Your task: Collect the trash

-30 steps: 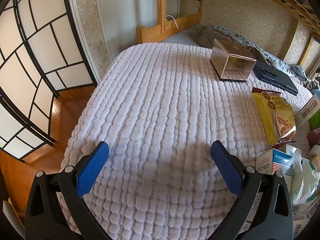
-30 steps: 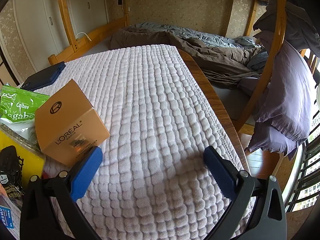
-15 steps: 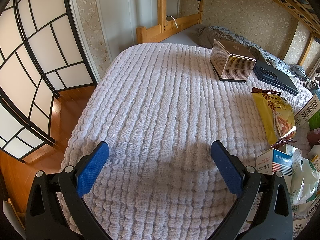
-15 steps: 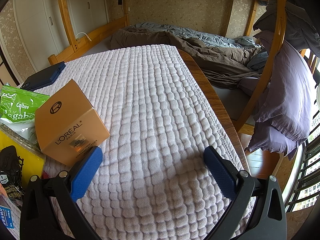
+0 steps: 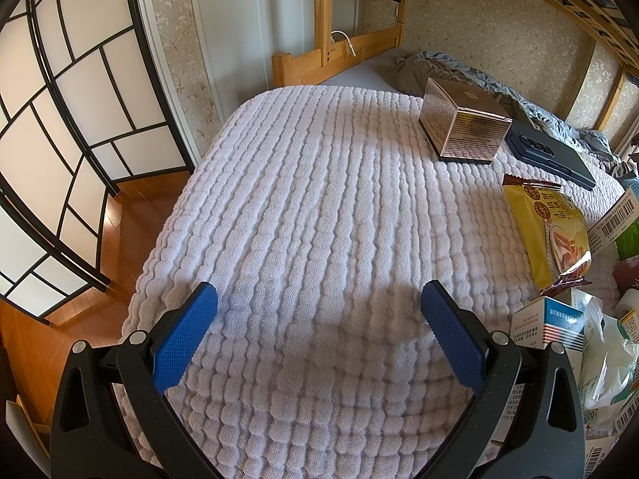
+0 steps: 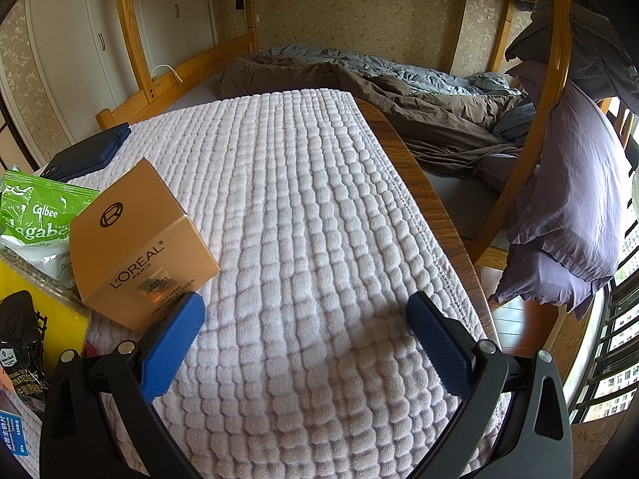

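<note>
Reading "L'ORÉAL PARIS" on tan box (image 6: 139,247), "Calbee" on green bag (image 6: 34,215), left claw (image 5: 318,303) wide, right claw (image 6: 305,311) wide, both empty

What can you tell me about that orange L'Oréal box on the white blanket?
The L'Oréal box is a small cube-like carton of smooth tan-orange card, closed, with black lettering on its front and a round logo on top. It sits on the quilted white blanket, apparently tipped up slightly at its left, where it meets a yellow packet and a green Calbee bag. The right hand-held gripper hovers open just beside it, not holding it.
</note>
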The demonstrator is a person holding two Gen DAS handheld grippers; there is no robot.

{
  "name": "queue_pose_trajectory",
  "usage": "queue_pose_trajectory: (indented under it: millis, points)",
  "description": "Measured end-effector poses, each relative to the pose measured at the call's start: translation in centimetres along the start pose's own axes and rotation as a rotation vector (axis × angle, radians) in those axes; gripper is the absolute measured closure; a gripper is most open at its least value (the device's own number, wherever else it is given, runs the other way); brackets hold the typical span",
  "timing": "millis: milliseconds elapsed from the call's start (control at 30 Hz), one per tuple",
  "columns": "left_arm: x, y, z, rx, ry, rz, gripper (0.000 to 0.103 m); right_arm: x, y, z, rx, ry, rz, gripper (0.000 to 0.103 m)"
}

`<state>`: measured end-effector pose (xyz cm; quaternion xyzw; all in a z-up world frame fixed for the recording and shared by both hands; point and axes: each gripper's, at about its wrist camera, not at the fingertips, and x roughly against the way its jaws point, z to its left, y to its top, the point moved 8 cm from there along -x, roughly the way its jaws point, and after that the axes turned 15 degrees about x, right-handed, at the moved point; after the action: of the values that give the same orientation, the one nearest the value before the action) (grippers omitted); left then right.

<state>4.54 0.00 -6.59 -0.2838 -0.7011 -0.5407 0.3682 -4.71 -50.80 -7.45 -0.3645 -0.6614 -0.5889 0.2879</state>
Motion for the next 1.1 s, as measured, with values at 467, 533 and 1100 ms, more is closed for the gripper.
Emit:
queue_pose_trajectory:
  millis: [467, 533, 1100]
  points:
    - [0.0, 0.01, 0.0, 0.001, 0.002, -0.001, 0.001, -0.02, 0.04, -0.02, -0.004, -0.004, 0.002, 0.004]
    - [0.0, 0.01, 0.01, 0.004, 0.003, -0.001, 0.001, 0.0, 0.05, -0.05, -0.008, -0.007, 0.003, 0.004]
    - [0.09, -0.1, 0.02, 0.018, 0.013, -0.004, 0.001, -0.13, 0.21, -0.15, -0.011, -0.008, 0.003, 0.004]
